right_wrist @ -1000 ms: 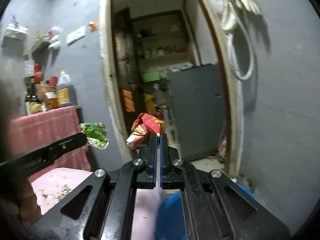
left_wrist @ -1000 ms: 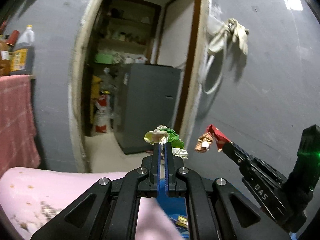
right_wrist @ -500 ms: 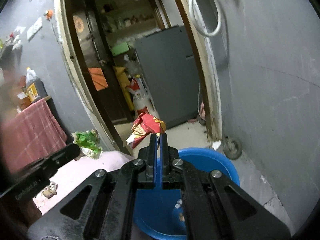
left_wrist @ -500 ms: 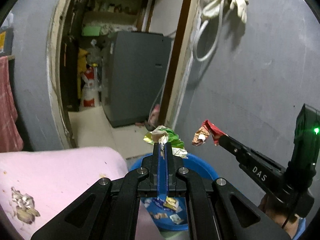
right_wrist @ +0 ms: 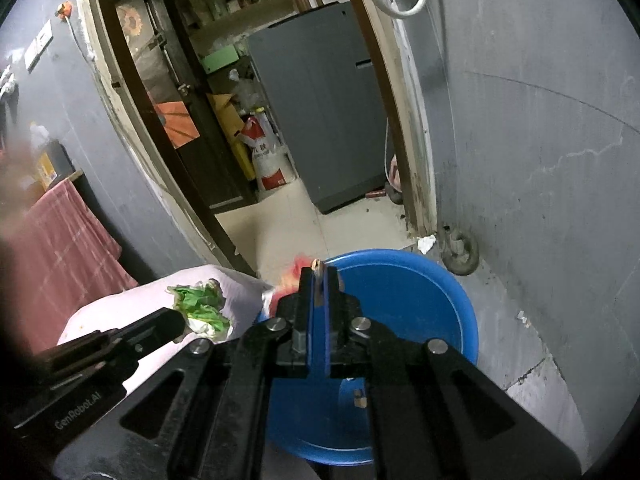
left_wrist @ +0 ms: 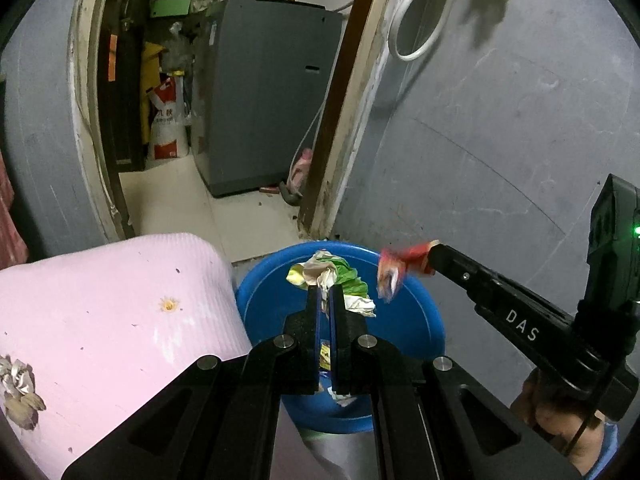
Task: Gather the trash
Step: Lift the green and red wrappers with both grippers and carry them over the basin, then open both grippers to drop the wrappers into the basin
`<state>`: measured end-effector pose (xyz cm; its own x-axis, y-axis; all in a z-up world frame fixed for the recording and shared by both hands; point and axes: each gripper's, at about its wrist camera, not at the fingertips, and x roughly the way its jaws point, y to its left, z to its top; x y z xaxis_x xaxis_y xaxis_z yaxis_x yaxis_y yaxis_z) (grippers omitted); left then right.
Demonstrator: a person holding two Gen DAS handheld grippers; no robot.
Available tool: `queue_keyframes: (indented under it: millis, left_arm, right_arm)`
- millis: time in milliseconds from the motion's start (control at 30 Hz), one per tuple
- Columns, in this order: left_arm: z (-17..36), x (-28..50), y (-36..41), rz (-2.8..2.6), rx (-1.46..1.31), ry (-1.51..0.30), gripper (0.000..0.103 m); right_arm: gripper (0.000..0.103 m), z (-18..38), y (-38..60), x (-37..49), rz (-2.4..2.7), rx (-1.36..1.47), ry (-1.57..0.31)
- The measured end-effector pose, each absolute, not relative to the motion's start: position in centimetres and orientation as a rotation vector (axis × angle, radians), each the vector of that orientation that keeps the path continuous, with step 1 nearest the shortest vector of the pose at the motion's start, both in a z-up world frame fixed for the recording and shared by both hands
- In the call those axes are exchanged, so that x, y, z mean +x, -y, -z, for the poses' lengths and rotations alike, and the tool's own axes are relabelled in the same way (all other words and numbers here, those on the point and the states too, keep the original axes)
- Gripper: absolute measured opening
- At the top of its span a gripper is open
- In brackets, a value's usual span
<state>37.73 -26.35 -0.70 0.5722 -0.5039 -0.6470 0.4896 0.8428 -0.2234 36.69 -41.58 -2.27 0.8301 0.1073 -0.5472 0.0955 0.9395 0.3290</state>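
My left gripper (left_wrist: 325,289) is shut on a crumpled green and white wrapper (left_wrist: 332,274) and holds it above the blue basin (left_wrist: 424,320). My right gripper (right_wrist: 319,276) is shut on a crumpled red wrapper (right_wrist: 290,278), blurred, over the basin's (right_wrist: 432,292) near left rim. The right gripper (left_wrist: 434,258) with the red wrapper (left_wrist: 394,270) shows at the right of the left wrist view. The left gripper (right_wrist: 178,320) with the green wrapper (right_wrist: 202,306) shows at the left of the right wrist view. Several scraps lie inside the basin.
A pink mat (left_wrist: 112,312) with crumbs and a crumpled scrap (left_wrist: 18,388) lies left of the basin. A grey wall (left_wrist: 500,140) stands right. A doorway opens onto a grey appliance (left_wrist: 260,92) and a red and white sack (left_wrist: 166,128). A white scrap (right_wrist: 426,243) lies on the floor.
Both grippers have tilted down and moved over the blue basin, each still holding its wrapper. The red wrapper now looks blurred with motion.
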Motion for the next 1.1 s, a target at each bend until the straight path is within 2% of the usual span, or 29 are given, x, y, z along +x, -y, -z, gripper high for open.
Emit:
queue_keyframes:
  millis: [233, 333, 400, 467, 600, 800, 900, 967, 1067, 1100]
  left_arm:
    - [1.4, 38.1, 26.5, 0.57, -0.001, -0.804, 0.003]
    - [1.5, 38.4, 26.4, 0.562, -0.004, -0.815, 0.005]
    - [1.5, 38.4, 26.3, 0.556, -0.008, -0.816, 0.01]
    - [1.4, 38.4, 25.9, 0.552, -0.018, -0.809, 0.019]
    - [0.7, 38.3, 24.9, 0.533, -0.045, -0.781, 0.028]
    - [-0.9, 38.3, 22.8, 0.482, -0.084, -0.727, 0.041]
    - [-1.7, 37.8, 21.6, 0.449, -0.095, -0.691, 0.051]
    - [-2.2, 37.5, 20.8, 0.425, -0.101, -0.668, 0.062]
    - [-3.0, 37.1, 19.1, 0.393, -0.116, -0.637, 0.07]
    - [-3.2, 37.0, 18.6, 0.378, -0.118, -0.628, 0.075]
  right_arm:
    - [0.008, 2.3, 41.0, 37.0, -0.006, 0.354, -0.61]
    - [0.012, 2.3, 40.9, 37.0, -0.007, 0.352, -0.608]
    - [0.015, 2.3, 40.9, 37.0, -0.005, 0.354, -0.607]
    - [0.02, 2.3, 41.1, 37.0, -0.006, 0.354, -0.603]
    - [0.029, 2.0, 41.1, 36.7, 0.0, 0.347, -0.576]
    - [0.047, 1.2, 40.9, 36.3, -0.003, 0.343, -0.529]
    - [0.061, 0.7, 40.5, 36.0, -0.016, 0.341, -0.498]
    - [0.073, 0.3, 40.1, 35.7, -0.027, 0.34, -0.474]
    - [0.09, -0.4, 39.2, 35.4, -0.042, 0.333, -0.428]
    - [0.091, -0.7, 38.9, 35.2, -0.049, 0.329, -0.413]
